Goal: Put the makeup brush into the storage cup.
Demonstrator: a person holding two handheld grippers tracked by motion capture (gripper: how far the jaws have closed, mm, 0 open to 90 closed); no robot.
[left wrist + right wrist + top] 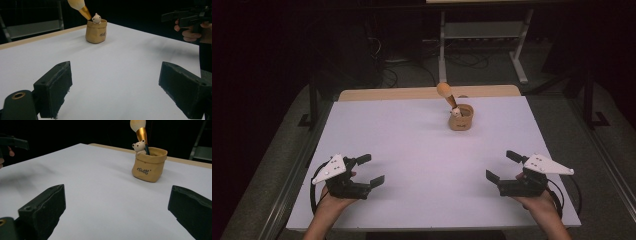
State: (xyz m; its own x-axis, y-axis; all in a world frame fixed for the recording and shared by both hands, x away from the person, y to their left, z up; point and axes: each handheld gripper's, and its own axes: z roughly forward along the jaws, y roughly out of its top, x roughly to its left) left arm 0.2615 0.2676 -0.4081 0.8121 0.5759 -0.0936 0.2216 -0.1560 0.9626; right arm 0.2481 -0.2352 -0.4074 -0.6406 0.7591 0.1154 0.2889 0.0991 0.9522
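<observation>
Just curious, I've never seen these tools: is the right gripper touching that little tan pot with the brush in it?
Apart. The high view shows the right gripper near the table's front edge, with bare white tabletop between it and the tan pot.

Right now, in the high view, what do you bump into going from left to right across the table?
Left gripper → tan pot with the brush standing in it → right gripper.

White table top (412,150) bare from near edge to mid-depth; open passage between both grippers and the far edge. Sole obstacle: tan sack-shaped holder (461,118) near far edge, right of centre, makeup brush (446,93) leaning up-left out of it.
</observation>
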